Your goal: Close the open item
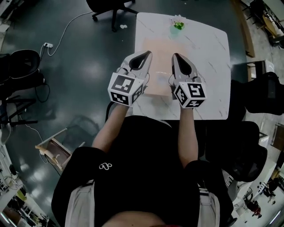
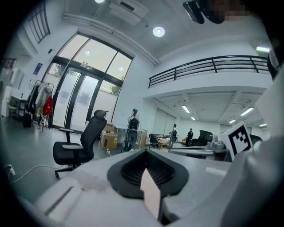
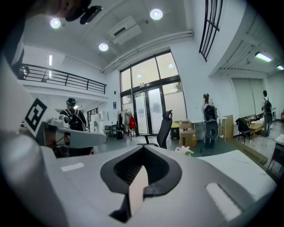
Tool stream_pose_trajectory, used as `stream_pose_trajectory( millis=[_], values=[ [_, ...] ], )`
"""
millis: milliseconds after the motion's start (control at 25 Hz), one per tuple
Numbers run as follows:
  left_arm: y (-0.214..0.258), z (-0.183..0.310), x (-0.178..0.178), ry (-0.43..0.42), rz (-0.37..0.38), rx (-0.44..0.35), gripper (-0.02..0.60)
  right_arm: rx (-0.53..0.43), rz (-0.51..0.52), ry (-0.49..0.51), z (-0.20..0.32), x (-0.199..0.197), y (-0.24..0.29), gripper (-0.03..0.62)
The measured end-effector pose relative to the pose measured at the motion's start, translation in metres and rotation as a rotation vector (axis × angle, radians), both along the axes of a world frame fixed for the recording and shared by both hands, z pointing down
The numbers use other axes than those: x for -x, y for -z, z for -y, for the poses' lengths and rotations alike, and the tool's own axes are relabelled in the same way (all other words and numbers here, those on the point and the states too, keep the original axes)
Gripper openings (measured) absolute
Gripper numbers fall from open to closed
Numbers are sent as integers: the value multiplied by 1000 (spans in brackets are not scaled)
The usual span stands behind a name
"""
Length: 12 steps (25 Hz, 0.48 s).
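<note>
In the head view I hold both grippers side by side above the near half of a white marble-look table [image 1: 213,48], tips pointing away from me. The left gripper [image 1: 144,55] has its jaws together with nothing between them, and its own view shows the same shut jaws [image 2: 144,153]. The right gripper [image 1: 177,56] is also shut and empty, as its own view confirms [image 3: 143,148]. Both hover over a pale pink mat [image 1: 159,46]. Both gripper views look level across the room, so neither shows the table top. I cannot make out any open item.
A small green thing with a white flower [image 1: 178,23] stands at the table's far edge. A black office chair [image 1: 113,9] is beyond the table. A dark chair [image 1: 266,93] stands at the right. A power strip and cable [image 1: 48,45] lie on the floor at left. People stand far off [image 2: 133,124].
</note>
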<state>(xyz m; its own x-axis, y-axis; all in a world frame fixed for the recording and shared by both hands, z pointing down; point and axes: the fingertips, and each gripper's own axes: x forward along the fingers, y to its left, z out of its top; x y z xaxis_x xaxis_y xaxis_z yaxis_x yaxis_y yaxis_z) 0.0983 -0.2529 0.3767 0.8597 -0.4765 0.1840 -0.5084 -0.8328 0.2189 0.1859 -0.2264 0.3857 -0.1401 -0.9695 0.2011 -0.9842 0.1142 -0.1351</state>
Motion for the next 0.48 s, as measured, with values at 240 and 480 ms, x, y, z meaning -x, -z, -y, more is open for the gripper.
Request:
stream_pose_trajectory(
  millis=[240, 480],
  values=[
    [34, 2, -9, 24, -31, -114, -1, -139, -7, -53, -20, -12, 45, -9],
    [38, 3, -7, 49, -36, -142, 0, -150, -13, -109, -32, -27, 47, -9]
  ],
)
